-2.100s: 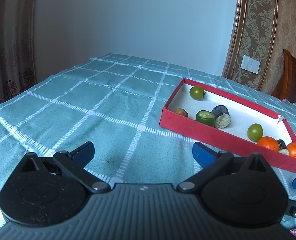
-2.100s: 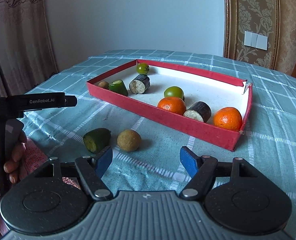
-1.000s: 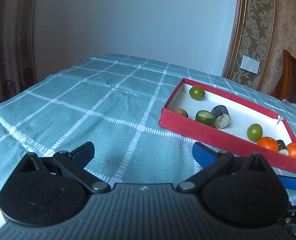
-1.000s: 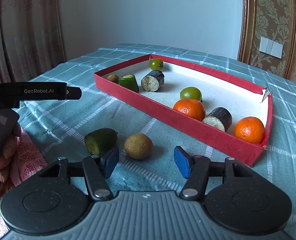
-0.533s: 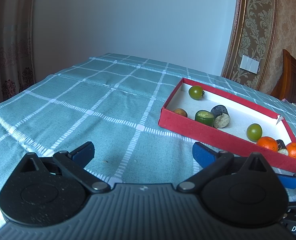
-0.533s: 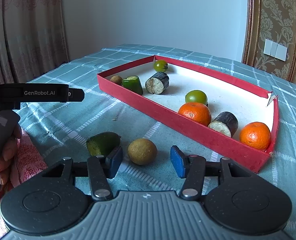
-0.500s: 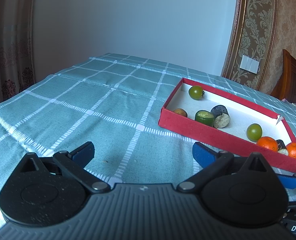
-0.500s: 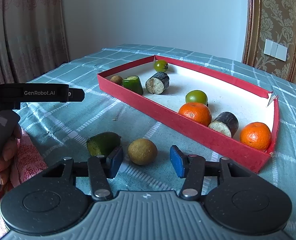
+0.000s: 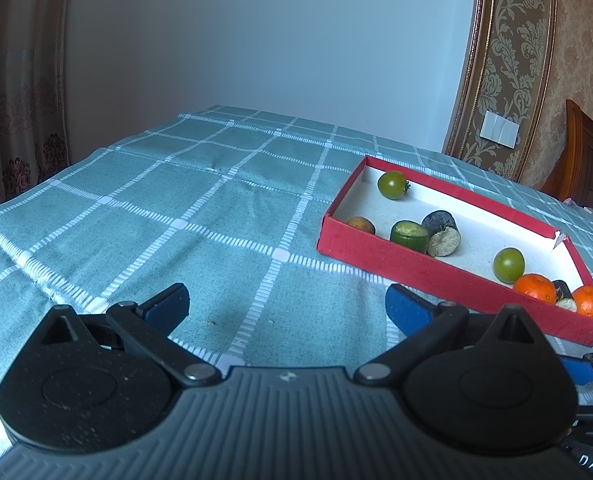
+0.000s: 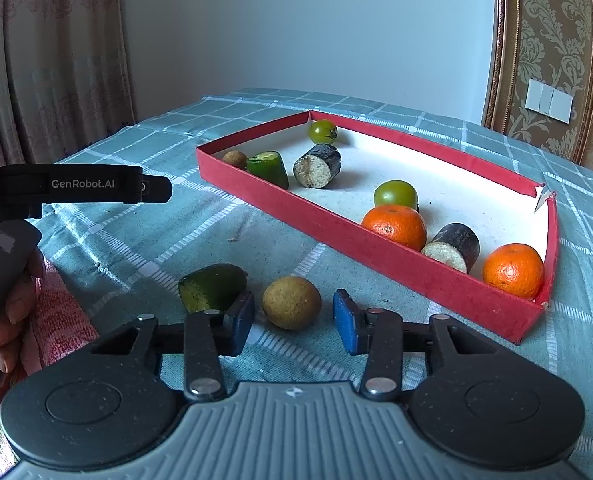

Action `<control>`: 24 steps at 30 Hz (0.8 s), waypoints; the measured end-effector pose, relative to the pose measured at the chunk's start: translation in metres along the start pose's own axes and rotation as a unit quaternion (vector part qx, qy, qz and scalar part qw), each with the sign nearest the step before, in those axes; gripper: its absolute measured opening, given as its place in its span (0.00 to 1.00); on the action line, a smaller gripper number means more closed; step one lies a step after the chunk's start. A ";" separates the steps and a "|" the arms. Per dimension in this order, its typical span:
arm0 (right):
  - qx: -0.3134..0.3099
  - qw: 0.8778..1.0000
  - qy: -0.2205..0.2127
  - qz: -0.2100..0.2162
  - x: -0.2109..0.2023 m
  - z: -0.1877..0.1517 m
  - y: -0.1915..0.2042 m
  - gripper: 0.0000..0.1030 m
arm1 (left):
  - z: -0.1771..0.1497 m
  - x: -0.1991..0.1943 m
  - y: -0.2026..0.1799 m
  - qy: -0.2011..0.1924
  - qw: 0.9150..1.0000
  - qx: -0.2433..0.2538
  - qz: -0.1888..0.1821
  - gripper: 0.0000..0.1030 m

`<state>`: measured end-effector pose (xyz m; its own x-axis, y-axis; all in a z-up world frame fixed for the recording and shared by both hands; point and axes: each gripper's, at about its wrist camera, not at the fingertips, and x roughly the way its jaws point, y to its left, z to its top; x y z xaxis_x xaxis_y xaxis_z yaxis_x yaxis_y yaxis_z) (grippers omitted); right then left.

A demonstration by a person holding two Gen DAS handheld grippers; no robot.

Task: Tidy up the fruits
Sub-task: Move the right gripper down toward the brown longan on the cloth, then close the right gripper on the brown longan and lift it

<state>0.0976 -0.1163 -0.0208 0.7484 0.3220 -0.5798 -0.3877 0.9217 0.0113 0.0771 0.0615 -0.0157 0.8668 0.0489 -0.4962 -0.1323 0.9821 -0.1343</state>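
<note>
Your right gripper [image 10: 293, 322] has just been closing around the small tan-brown round fruit [image 10: 291, 302], which sits on the tabletop [image 10: 224, 232] at lower centre of the right wrist view, just outside the near wall of the red tray [image 10: 380, 258]. The fruit lies between the blue pads [image 10: 346, 320], but a sliver of gap shows on each side, so the pads are not yet pressing on it.

Expect it to be light, firm and round (it will likely roll or squirt sideways if pinched off-centre). Take it across its widest part, pads level with its middle, and squeeze only until it stops slipping; the skin looks thin enough to bruise.

The cut green piece [image 10: 210, 286] lies just left of it, touching or nearly touching your left pad, so watch you don't nudge it.

Your left gripper [image 9: 286, 304] is spread wide over bare cloth at lower centre of its own view, holding nothing.
</note>
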 end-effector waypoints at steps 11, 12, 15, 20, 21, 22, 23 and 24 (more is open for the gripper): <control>-0.002 1.000 -0.004 -0.011 -0.002 -0.001 0.009 0.29 | 0.000 0.001 0.001 0.000 1.000 0.000 0.000 1.00; -0.001 1.000 -0.005 -0.013 -0.002 -0.001 0.009 0.29 | 0.000 0.000 0.001 0.001 1.000 -0.001 0.000 1.00; 0.007 1.000 -0.006 -0.013 -0.003 -0.002 0.007 0.29 | 0.000 0.000 0.000 0.001 1.000 -0.001 -0.001 1.00; 0.022 1.000 -0.011 -0.018 -0.009 -0.004 0.001 0.29 | 0.000 0.001 0.001 0.001 1.000 -0.001 -0.001 1.00; 0.027 0.999 -0.013 -0.018 -0.011 -0.006 0.000 0.29 | 0.000 0.000 0.001 0.001 1.000 -0.001 -0.001 1.00; 0.031 0.999 -0.015 -0.020 -0.013 -0.007 -0.002 0.29 | 0.000 0.001 0.001 0.001 1.000 -0.001 -0.001 1.00; 0.036 0.999 -0.017 -0.022 -0.014 -0.007 -0.005 0.29 | 0.000 0.000 0.001 0.000 1.000 -0.001 -0.001 1.00; 0.040 0.999 -0.019 -0.023 -0.016 -0.008 -0.007 0.29 | 0.000 0.001 0.001 0.001 1.000 -0.001 -0.001 1.00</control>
<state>0.0838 -0.1300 -0.0182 0.7855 0.2849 -0.5494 -0.3083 0.9499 0.0518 0.0776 0.0621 -0.0158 0.8665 0.0469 -0.4969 -0.1317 0.9818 -0.1369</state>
